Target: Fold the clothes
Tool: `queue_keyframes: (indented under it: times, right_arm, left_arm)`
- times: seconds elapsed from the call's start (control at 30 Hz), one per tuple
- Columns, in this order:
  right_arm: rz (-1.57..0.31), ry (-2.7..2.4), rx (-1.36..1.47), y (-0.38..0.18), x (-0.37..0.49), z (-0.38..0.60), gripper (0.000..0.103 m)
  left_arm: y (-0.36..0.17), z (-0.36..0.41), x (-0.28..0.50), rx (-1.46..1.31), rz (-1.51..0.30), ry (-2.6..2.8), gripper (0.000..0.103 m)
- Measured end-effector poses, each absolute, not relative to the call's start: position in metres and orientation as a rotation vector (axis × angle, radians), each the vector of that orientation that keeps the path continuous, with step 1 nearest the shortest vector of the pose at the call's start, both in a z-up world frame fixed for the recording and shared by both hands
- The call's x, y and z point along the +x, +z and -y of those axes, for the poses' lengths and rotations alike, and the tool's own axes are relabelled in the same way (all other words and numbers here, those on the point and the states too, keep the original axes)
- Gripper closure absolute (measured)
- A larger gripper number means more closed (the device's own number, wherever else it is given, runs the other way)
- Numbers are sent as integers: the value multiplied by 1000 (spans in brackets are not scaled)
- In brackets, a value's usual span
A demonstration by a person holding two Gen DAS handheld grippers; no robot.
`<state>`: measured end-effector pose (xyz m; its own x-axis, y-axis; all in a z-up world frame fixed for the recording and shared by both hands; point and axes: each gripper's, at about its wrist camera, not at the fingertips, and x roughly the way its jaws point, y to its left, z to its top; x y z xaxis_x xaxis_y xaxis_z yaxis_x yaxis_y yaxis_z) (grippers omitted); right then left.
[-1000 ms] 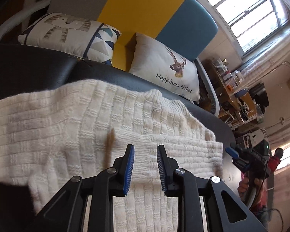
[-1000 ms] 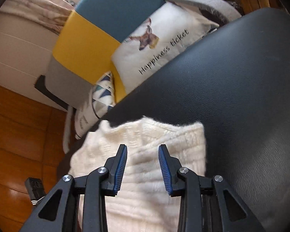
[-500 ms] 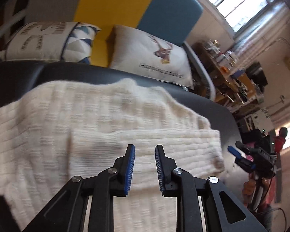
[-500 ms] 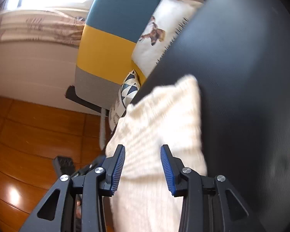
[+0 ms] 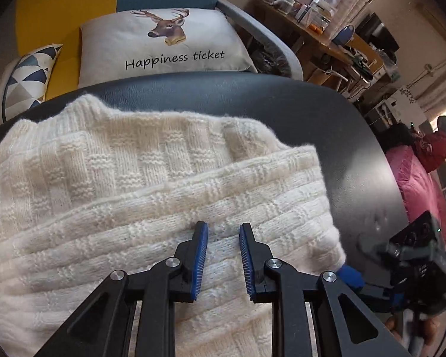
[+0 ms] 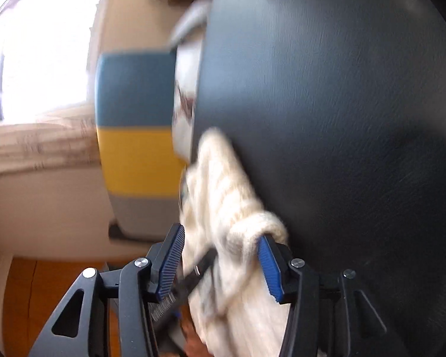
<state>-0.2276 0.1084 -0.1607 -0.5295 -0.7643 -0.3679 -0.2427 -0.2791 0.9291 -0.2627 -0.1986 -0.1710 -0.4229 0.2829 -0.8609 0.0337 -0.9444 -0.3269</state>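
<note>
A cream knitted sweater (image 5: 151,184) lies folded on a round black table (image 5: 282,104). My left gripper (image 5: 223,229) is open, low over the sweater's upper folded layer, with nothing between its blue pads. My right gripper (image 6: 220,238) is open and turned on its side at the sweater's edge (image 6: 223,184). The bunched knit lies between its jaws and drapes over the right finger (image 6: 267,255). The right gripper also shows in the left wrist view (image 5: 401,270), at the sweater's right edge.
A sofa with grey, yellow and blue panels (image 6: 133,136) stands behind the table. A deer cushion reading "Happiness ticket" (image 5: 163,44) and a triangle-patterned cushion (image 5: 29,80) rest on it. A cluttered desk (image 5: 327,29) stands far right. Bare tabletop (image 6: 342,119) lies right of the sweater.
The left gripper has swung right and lower over the sweater. The right gripper has rolled onto its side, opened wider, and the sweater's edge now lies between its jaws.
</note>
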Motion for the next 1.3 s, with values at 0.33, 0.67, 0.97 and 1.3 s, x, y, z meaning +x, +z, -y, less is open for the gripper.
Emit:
queue_keyframes:
  times: [0.33, 0.67, 0.97, 1.3]
  right_arm:
    - [1305, -2051, 1304, -148, -205, -99, 53]
    - [332, -2301, 1276, -103, -210, -68, 53]
    - [51, -2116, 1310, -127, -217, -22, 57]
    - [-181, -2270, 1218, -87, -201, 4, 57]
  left_arm:
    - [-170, 186, -270, -1586, 379, 2450, 81]
    - [-161, 149, -309, -1562, 351, 2321, 82]
    - [-170, 151, -310, -1519, 297, 2339, 82]
    - [-141, 216, -269, -1431, 532, 2472, 85]
